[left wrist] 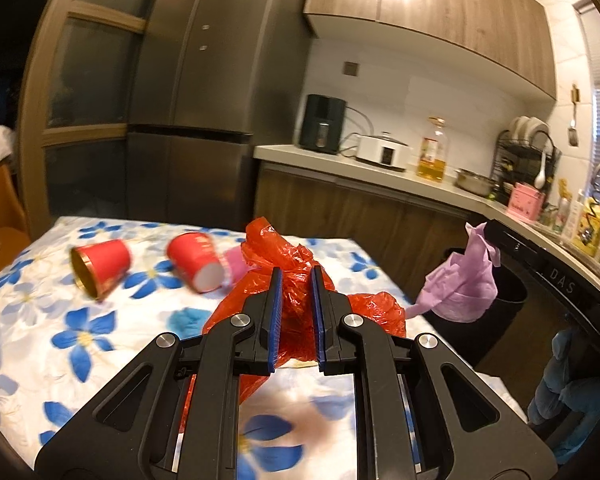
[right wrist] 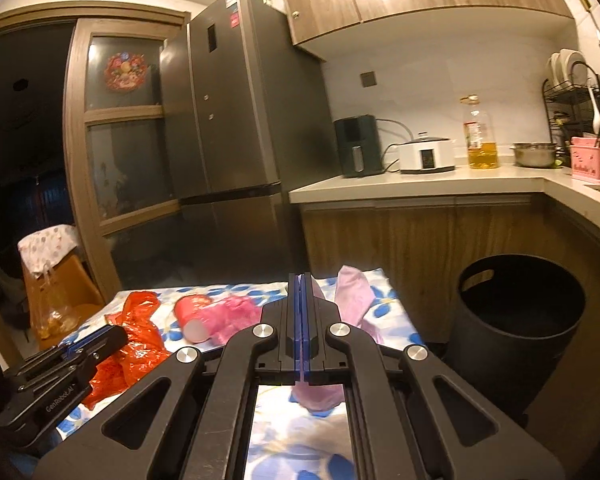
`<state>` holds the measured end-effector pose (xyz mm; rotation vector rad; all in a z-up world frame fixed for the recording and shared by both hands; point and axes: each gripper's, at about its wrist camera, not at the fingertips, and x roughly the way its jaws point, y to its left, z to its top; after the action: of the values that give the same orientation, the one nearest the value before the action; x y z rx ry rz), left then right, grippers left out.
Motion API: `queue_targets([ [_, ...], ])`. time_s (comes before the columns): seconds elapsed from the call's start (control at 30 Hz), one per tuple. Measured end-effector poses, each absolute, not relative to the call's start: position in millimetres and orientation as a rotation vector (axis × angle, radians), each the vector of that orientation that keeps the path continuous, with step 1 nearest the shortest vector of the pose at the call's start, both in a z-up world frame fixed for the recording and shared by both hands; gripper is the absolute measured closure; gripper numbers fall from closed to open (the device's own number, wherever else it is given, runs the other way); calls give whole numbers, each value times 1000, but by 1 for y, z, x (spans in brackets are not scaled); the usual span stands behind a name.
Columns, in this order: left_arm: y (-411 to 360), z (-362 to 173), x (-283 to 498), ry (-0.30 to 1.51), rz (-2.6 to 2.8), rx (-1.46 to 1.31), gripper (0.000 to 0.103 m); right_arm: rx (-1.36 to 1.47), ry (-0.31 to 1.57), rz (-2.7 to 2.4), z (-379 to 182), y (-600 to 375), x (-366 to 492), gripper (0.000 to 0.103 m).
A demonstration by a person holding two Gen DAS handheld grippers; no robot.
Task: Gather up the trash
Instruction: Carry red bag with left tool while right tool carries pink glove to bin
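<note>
My left gripper [left wrist: 296, 276] is open, its fingers on either side of a crumpled red plastic bag [left wrist: 284, 256] on the flowered tablecloth [left wrist: 80, 320]; the bag also shows in the right wrist view [right wrist: 136, 344]. My right gripper [right wrist: 303, 280] is shut on a lilac plastic bag [right wrist: 354, 296], seen lifted off the table in the left wrist view [left wrist: 464, 284]. Two red paper cups [left wrist: 104, 268] [left wrist: 198, 260] lie tipped on the cloth, with a pink bag [right wrist: 232, 312] beside the nearer one. A black trash bin [right wrist: 520, 320] stands on the floor right of the table.
A grey fridge [right wrist: 236, 112] stands behind the table. The kitchen counter [right wrist: 420, 188] holds an air fryer, a white cooker, an oil bottle, a steel bowl and a dish rack. A black oven front [left wrist: 556, 280] is at the right. A chair with a bag [right wrist: 52, 292] stands at the left.
</note>
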<state>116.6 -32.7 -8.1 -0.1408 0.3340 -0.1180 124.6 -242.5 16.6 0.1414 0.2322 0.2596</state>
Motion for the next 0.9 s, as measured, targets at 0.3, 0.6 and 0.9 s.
queue_targets([
  [0.3, -86, -3, 135, 331, -228, -102, 90, 146, 206, 175, 21, -284, 120, 102],
  [0.6, -140, 4, 153, 313, -327, -69, 90, 136, 186, 85, 25, -325, 120, 102],
  [0.9, -190, 9, 175, 293, -399, -41, 90, 134, 167, 14, 31, -363, 127, 102],
])
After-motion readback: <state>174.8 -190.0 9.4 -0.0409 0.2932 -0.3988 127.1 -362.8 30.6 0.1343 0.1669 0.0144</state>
